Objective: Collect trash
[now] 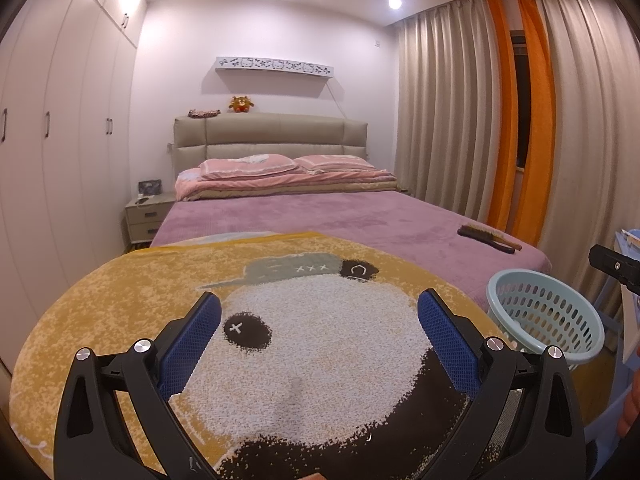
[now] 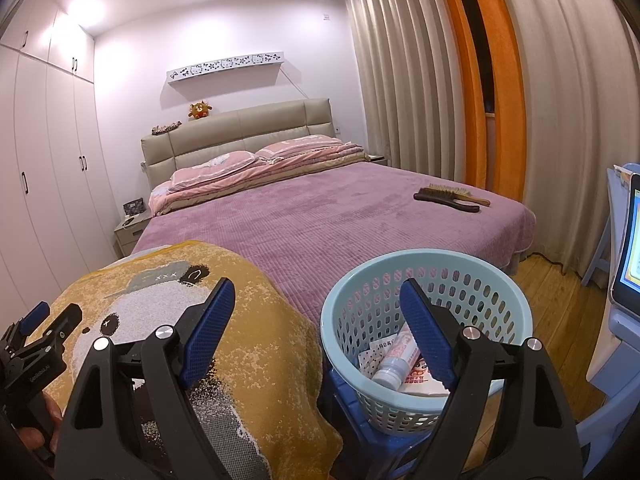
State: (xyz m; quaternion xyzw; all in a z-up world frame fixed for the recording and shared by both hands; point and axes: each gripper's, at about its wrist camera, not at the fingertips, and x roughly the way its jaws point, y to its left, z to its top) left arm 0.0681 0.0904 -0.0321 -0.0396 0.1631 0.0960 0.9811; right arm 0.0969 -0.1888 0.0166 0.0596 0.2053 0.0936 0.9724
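A pale blue plastic basket (image 2: 432, 255) stands on a blue stool (image 2: 348, 396) at the foot of the bed. It holds a white tube with red print (image 2: 394, 362) and some printed paper packets (image 2: 424, 384). My right gripper (image 2: 316, 285) is open and empty, with its right finger over the basket's mouth and its left finger over a yellow panda mat (image 2: 248, 344). My left gripper (image 1: 320, 296) hangs open over the same mat (image 1: 120, 300), nothing between its blue pads. The basket (image 1: 540, 312) is to its right. No loose trash shows on the mat.
A purple-covered bed (image 2: 320, 216) fills the middle, with two brushes (image 2: 452, 197) near its right edge. White wardrobes (image 1: 60, 140) line the left wall, curtains (image 2: 400, 80) the right. A screen (image 2: 630, 248) on a stand is at the far right above the wooden floor (image 2: 552, 300).
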